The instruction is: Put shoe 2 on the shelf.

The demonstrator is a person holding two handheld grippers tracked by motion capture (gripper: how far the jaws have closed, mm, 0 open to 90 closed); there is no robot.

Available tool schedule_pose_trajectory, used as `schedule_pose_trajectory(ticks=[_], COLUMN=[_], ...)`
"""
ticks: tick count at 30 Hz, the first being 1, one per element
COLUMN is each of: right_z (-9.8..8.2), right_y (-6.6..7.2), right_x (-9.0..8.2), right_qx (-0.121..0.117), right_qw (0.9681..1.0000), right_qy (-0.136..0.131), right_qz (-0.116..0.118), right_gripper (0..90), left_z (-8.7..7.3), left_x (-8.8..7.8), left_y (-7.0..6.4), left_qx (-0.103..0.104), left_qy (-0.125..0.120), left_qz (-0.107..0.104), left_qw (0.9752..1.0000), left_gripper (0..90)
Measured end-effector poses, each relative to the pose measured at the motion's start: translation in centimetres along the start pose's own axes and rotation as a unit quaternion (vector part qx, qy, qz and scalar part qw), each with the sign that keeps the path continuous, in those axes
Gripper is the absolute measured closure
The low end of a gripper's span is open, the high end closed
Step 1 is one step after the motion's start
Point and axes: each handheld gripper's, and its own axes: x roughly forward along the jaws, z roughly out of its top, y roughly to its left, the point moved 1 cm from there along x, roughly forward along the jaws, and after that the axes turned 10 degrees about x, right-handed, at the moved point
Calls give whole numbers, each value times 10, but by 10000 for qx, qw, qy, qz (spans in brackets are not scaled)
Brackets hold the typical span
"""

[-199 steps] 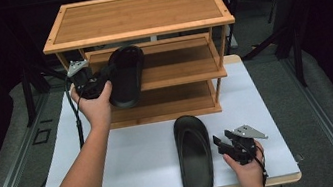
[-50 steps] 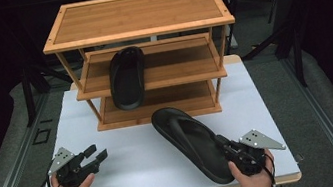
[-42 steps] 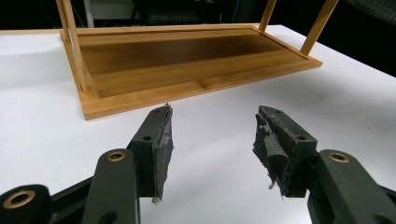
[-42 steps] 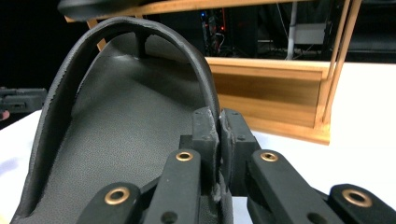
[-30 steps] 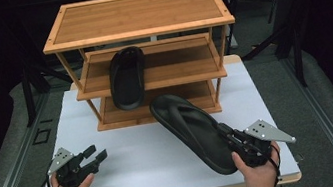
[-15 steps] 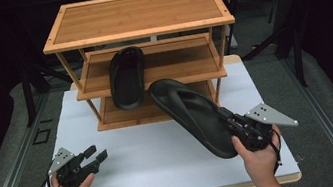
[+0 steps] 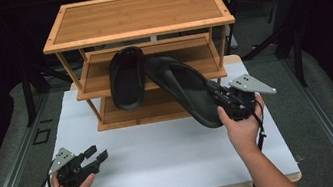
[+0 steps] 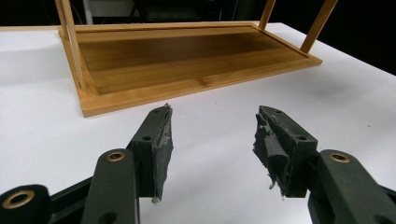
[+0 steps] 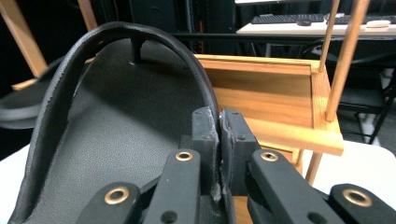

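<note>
A black flip-flop [image 7: 128, 79] lies on the middle shelf of a wooden shoe rack [image 7: 137, 14], its heel hanging over the front edge. My right gripper [image 7: 224, 100] is shut on the strap of a second black flip-flop [image 7: 181, 88] near its heel. It holds that flip-flop in the air, toe slanted toward the middle shelf just right of the first one. In the right gripper view the jaws [image 9: 219, 123] pinch the strap of the flip-flop [image 9: 116, 130] before the shelf [image 9: 275, 100]. My left gripper [image 7: 94, 154] rests open and empty low at the table's front left, jaws [image 8: 212, 140] facing the bottom shelf [image 8: 177, 56].
The white table top [image 7: 164, 154] stretches between the rack and the front edge. The rack's top shelf and the right half of its middle shelf are bare. Dark floor and metal rails surround the table.
The right gripper has carried the flip-flop up and away toward the rack, so its toe now reaches the middle shelf beside the first one. The left gripper has stayed still.
</note>
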Motion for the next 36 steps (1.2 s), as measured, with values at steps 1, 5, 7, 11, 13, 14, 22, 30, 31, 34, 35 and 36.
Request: schedule_pose_trajectory(ticks=[1,5,7,11,13,14,22,30,31,34,35,36], right_z=[2,10,15,22,25,25,27,27,26,25,24,24], right_y=[0,-1,-2,-4,-4,-5,0,7,7,6,5,4], right_x=[5,24,34,50,59,62,85,90,91,88,86,82], right_qx=[-8,-42,7,-15,4,43,204,489,516,410,432,473], right_qw=[10000,9998,9995,9986,9981,9979,9964,9973,9973,9981,9982,9984], right_qy=[8,67,118,148,153,156,167,44,97,172,107,118], right_qz=[-39,-208,-301,-504,-590,-624,-807,-552,-512,-424,-398,-296], right_gripper=[847,846,846,845,844,844,842,697,673,634,620,602], left_z=[0,0,0,0,0,0,0,-1,-1,0,0,0], left_x=[0,0,0,0,1,0,1,2,2,2,2,2], left_y=[0,0,0,0,0,0,-1,1,1,2,2,3], left_qx=[1,-2,13,26,21,23,3,-6,-5,20,26,25], left_qy=[1,13,17,31,40,42,20,75,75,59,66,48], left_qz=[-1,-14,-19,-41,-39,-40,-48,-59,-58,-32,-24,-6], left_qw=[10000,10000,10000,10000,10000,10000,10000,10000,10000,10000,10000,10000], left_gripper=[462,462,462,462,462,462,462,460,460,459,459,458])
